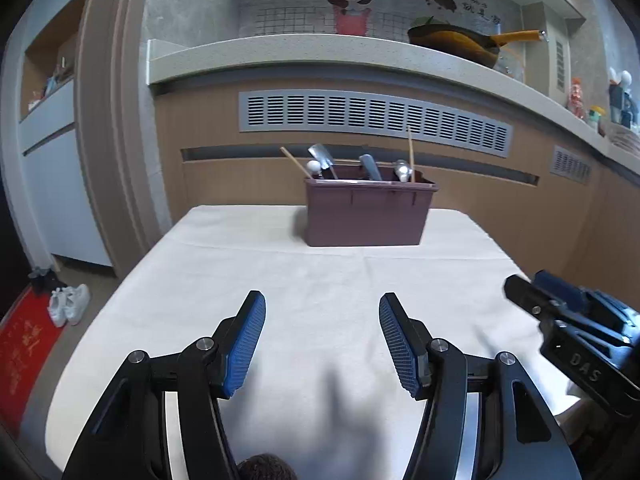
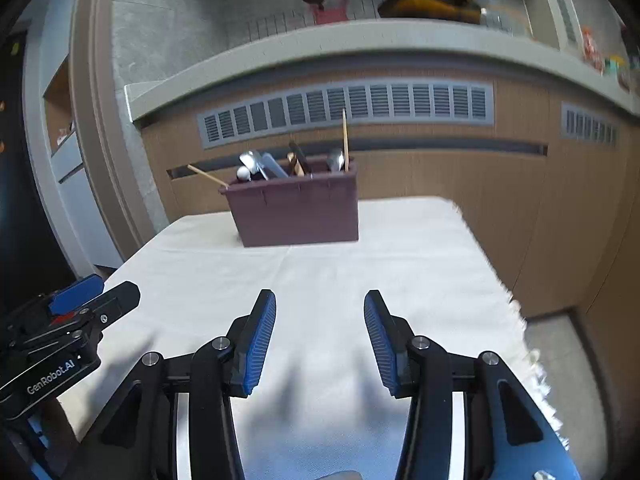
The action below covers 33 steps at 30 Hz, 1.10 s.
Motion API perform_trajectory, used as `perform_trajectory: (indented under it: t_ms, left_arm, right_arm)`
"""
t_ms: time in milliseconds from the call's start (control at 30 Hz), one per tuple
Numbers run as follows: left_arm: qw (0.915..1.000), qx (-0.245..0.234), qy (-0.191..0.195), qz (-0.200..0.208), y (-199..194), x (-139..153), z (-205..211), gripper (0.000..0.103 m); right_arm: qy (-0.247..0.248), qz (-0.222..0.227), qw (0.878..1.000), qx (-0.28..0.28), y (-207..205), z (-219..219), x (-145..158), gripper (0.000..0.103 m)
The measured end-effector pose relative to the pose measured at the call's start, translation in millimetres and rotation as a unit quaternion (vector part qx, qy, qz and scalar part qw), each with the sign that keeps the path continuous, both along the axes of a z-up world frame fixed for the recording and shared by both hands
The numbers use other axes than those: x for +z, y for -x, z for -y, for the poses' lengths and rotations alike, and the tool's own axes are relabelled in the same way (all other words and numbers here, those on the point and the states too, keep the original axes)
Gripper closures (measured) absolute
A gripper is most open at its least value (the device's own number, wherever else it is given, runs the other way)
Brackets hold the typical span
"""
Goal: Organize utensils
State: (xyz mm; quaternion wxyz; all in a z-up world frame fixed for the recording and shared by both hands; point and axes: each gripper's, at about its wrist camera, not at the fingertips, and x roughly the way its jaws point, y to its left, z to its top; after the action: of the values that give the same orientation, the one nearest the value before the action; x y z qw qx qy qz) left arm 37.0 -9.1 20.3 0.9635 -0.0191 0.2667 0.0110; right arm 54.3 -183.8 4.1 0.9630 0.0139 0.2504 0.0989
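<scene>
A maroon utensil bin (image 1: pixel 366 214) stands at the far side of the white-clothed table (image 1: pixel 280 280). Metal spoons (image 1: pixel 402 170), a scoop and wooden chopsticks (image 1: pixel 410 152) stick up out of it. The bin also shows in the right wrist view (image 2: pixel 298 212), with chopsticks (image 2: pixel 345 140) upright in it. My left gripper (image 1: pixel 322 312) is open and empty above the near part of the cloth. My right gripper (image 2: pixel 320 312) is open and empty too, well short of the bin. Each gripper shows at the edge of the other's view (image 1: pixel 520 286) (image 2: pixel 120 292).
A kitchen counter (image 1: pixel 320 56) with a yellow-handled pan (image 1: pixel 460 42) runs behind the table, above wood cabinet fronts with grey vents. White shoes (image 1: pixel 68 304) and a red mat (image 1: pixel 24 356) lie on the floor at left. The cloth's fringed right edge (image 2: pixel 524 332) hangs over the table.
</scene>
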Motion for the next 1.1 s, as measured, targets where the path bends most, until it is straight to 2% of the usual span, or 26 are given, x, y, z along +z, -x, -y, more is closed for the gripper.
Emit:
perform_trajectory:
  t_ms: [1100]
  left_arm:
    - [0.9999, -0.003, 0.002, -0.012, -1.4, 0.4, 2.6, 0.043]
  right_arm:
    - [0.014, 0.001, 1.0, 0.005, -0.6, 0.5, 4.8, 0.059]
